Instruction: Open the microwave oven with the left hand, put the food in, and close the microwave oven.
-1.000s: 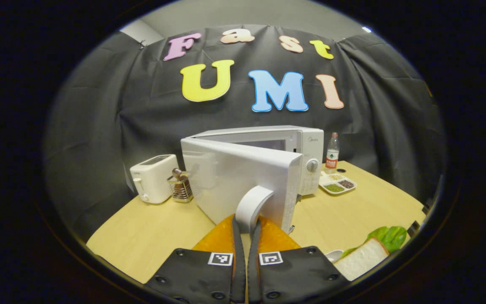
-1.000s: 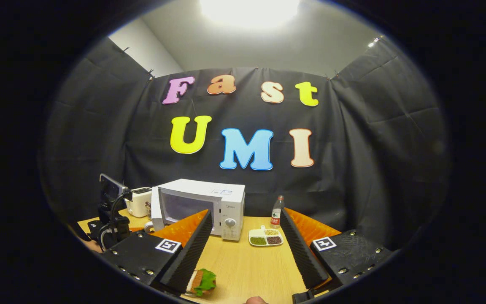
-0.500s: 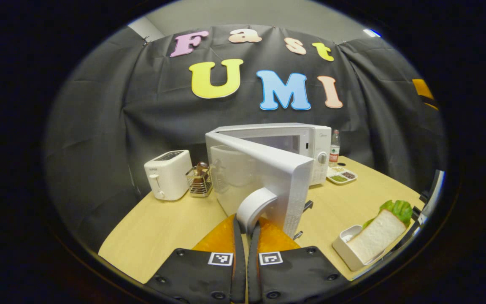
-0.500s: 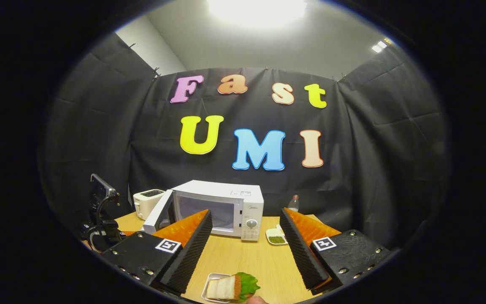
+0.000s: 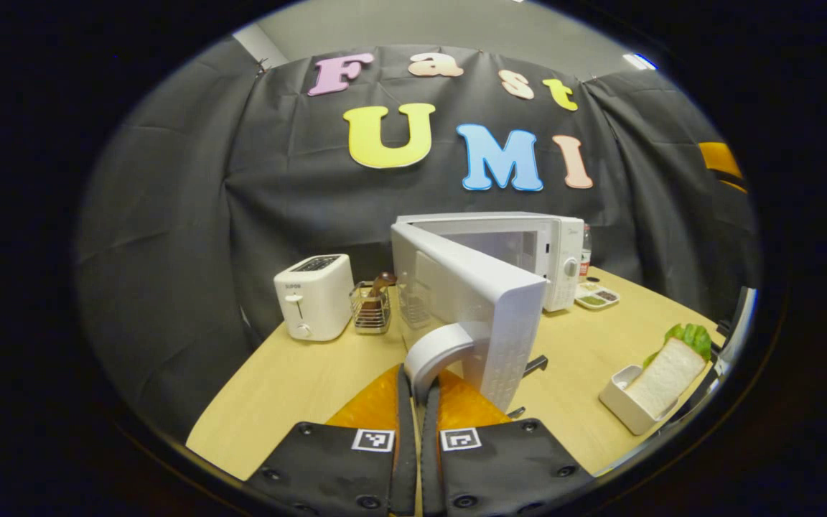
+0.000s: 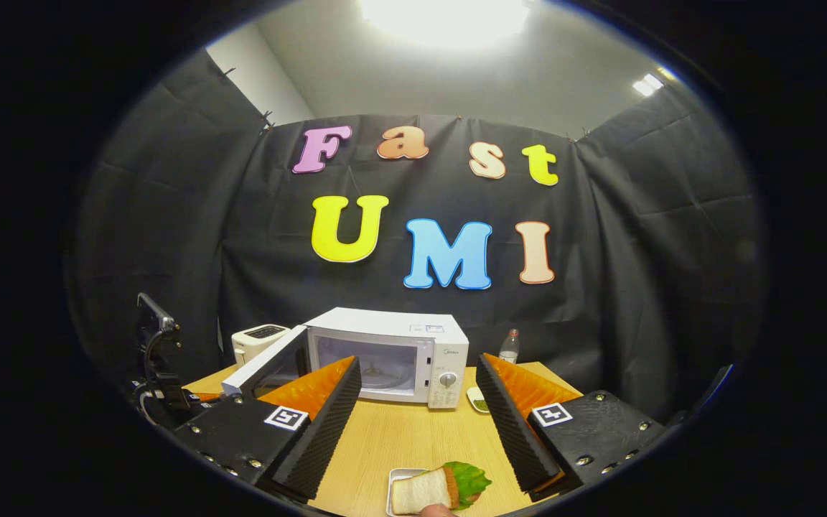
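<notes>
A: What's biggest?
B: Wooden bench (image 5: 298, 380), w/ a white microwave (image 5: 528, 240) at the back by the black cloth wall. Its door (image 5: 471, 301) is swung wide open, hinged on the microwave's left.
A: Left hand-held gripper?
B: The left hand-held gripper (image 5: 417, 380) is low in the left gripper view, level, pointing at the door's outer edge. Fingers pinched together on the curved white door handle (image 5: 438, 348), clenched on it.
A: Right one?
B: The right hand-held gripper (image 6: 417, 416) is above the bench front, facing the microwave, tilted slightly down. Fingers spread wide, grasping nothing.
A: The food?
B: A sandwich (image 6: 431, 490), bread w/ green lettuce, lies in a small white tray (image 5: 622, 402) on the bench, near the front edge, well apart from the microwave, below and between the right fingers.
A: Smaller stuff?
B: White toaster (image 5: 313, 296) and wire basket (image 5: 372, 309) left of the door; divided snack plate (image 5: 596, 296) and a bottle (image 6: 508, 346) right of the microwave.
</notes>
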The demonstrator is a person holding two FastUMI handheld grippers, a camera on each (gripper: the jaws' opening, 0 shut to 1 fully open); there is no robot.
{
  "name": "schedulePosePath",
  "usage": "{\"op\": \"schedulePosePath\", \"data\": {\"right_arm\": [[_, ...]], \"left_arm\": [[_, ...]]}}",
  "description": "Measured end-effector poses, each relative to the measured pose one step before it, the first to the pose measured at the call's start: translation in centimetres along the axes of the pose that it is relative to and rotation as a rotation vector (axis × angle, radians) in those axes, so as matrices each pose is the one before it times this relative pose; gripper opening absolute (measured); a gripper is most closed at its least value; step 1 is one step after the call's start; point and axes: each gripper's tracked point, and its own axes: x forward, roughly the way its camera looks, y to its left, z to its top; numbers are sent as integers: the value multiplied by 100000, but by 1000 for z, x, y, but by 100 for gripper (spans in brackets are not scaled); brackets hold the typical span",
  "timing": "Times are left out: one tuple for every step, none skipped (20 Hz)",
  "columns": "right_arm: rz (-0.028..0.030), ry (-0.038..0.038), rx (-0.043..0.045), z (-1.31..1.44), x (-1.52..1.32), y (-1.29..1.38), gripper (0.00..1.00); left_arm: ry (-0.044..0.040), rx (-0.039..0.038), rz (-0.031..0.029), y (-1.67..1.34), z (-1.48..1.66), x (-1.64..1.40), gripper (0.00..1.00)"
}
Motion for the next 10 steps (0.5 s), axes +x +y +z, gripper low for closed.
{"op": "schedulePosePath", "data": {"right_arm": [[646,1091,-262,-190,132,494,98],[814,1460,174,-313,168,428,98],[917,1349,598,-158,136,331,98],[1001,706,495,-69,211,179,98],[732,406,59,43,137,71,98],[816,490,45,-99,195,-83,98],[777,432,211,2,165,-202,98],[399,325,207,-110,298,-439,98],[120,473,429,-43,98,-533,98],[397,757,906,-238,255,-524,98]], "left_arm": [[-101,-516,-449,559,46,1,13],[275,-535,-365,373,-111,58,11],[93,-425,-94,226,-43,-139,12],[33,-1022,-370,189,-29,-3,16],[-356,-962,214,-80,55,-101,17],[-260,371,1645,272,-31,-457,18],[-851,813,2947,297,18,-446,22],[-734,382,1464,14,69,-986,30],[-272,-441,545,-216,70,-789,44],[-15,-839,975,158,47,-866,57]]}}
